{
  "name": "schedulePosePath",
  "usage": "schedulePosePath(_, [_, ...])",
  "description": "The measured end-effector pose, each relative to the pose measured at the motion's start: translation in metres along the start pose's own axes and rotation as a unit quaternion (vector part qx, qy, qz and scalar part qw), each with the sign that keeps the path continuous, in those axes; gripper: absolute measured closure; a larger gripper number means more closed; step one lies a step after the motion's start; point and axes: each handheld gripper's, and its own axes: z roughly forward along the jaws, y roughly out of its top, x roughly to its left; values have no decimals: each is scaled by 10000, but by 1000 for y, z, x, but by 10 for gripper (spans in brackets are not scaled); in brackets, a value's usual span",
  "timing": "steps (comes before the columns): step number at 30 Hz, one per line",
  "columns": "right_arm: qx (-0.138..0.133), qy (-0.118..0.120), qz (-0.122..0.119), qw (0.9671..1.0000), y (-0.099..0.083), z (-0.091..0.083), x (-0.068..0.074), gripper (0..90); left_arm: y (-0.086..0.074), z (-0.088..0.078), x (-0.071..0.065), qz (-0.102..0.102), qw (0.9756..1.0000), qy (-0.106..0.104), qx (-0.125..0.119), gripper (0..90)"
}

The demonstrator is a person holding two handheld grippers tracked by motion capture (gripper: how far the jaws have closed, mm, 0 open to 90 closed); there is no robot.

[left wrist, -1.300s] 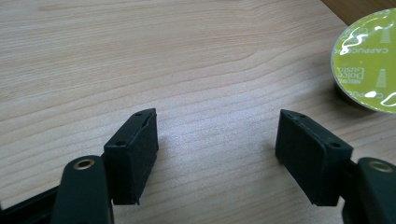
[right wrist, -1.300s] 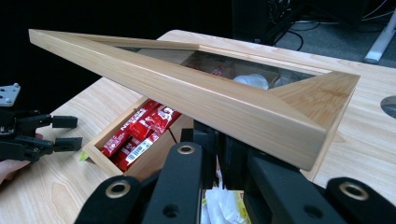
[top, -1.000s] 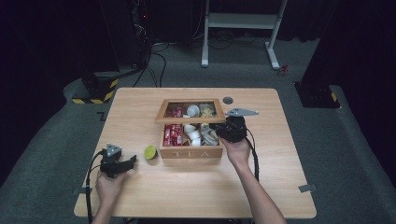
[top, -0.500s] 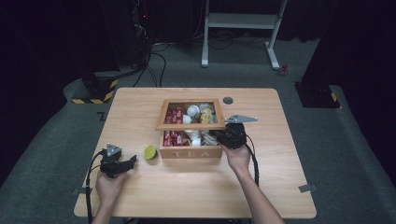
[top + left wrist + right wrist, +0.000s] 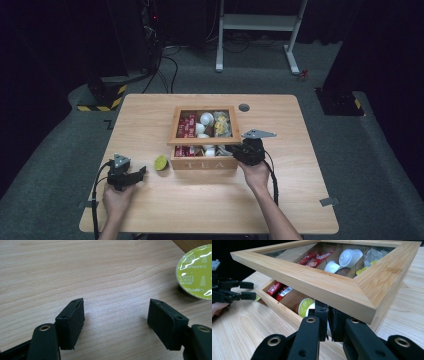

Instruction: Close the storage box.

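Directly above the right gripper (image 5: 327, 322), whose closed jaws are propping the tea box's lid (image 5: 332, 287), slippage is risking a slam; left gripper (image 5: 115, 322) is idling open beside the capsule (image 5: 195, 272).

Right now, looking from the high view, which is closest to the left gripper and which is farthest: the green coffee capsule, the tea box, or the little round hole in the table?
From the left gripper:
1. Green coffee capsule, just right of it.
2. Tea box, farther right.
3. Round table hole, at the far side, beyond the box.
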Motion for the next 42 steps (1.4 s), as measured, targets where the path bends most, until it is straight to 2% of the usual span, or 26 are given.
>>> schedulePosePath(2, [7, 2, 54, 10000, -3, 0, 1, 857, 0, 0, 0, 5, 10000, 1, -2, 301])
schedulePosePath(9, [60, -34, -37, 10000, -11, 0, 3, 852, 0, 0, 0, 0, 10000, -2, 0, 300])
schedulePosePath(16, [125, -9, 56, 9999, -18, 1, 5, 853, 0, 0, 0, 0, 10000, -3, 5, 301])
schedulePosePath(29, [224, -40, -17, 9997, -28, 3, 9, 858, 0, 0, 0, -30, 10000, 14, -17, 305])
schedulePosePath(42, [387, 56, -43, 9992, -38, 6, 13, 862, 0, 0, 0, -27, 10000, 16, -15, 305])
